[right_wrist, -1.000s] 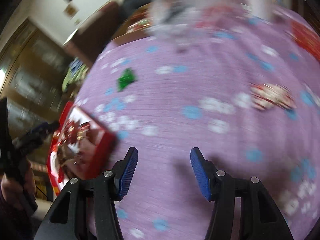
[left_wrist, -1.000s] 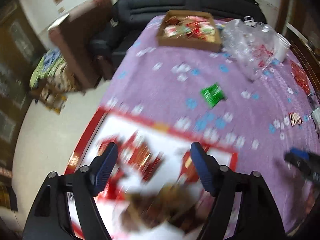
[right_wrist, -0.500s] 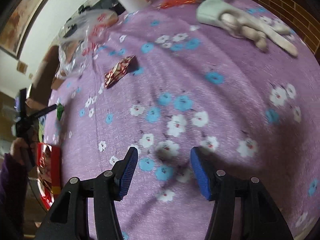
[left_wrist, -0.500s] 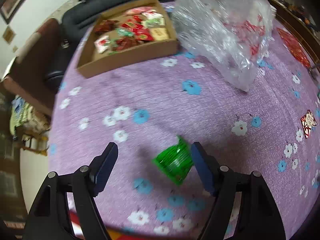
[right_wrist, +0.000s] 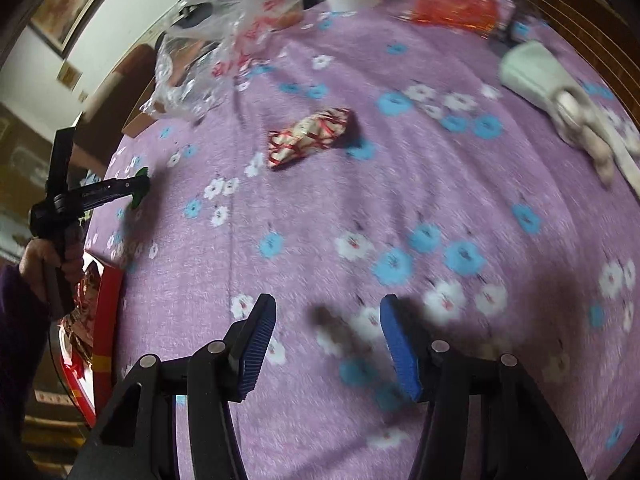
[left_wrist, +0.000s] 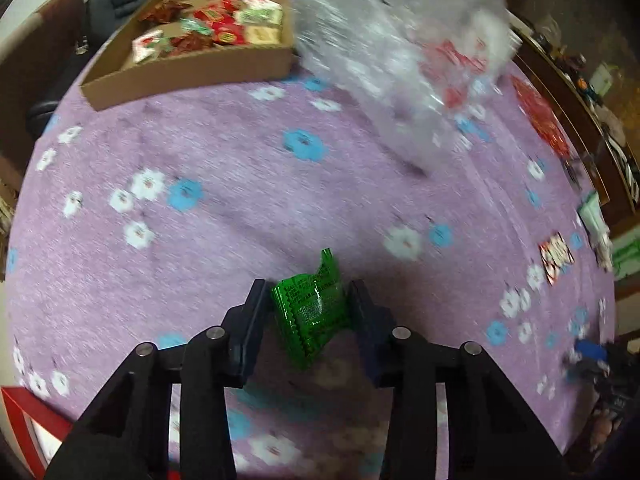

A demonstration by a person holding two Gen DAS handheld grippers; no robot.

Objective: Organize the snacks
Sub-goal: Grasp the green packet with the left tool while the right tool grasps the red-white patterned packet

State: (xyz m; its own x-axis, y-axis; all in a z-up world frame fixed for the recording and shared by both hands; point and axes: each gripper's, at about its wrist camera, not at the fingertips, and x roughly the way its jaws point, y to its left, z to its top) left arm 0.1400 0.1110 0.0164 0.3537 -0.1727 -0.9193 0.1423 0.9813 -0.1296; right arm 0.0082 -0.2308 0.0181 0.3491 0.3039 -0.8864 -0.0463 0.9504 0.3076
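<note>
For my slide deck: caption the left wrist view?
Left gripper closing on a green snack packet above the purple floral tablecloth.

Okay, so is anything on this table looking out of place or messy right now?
Yes. A red-and-white snack packet lies alone on the purple tablecloth, away from the cardboard box that holds other packets. The left gripper is closing on a stray green packet. A crumpled clear plastic bag slumps beside the box.
</note>
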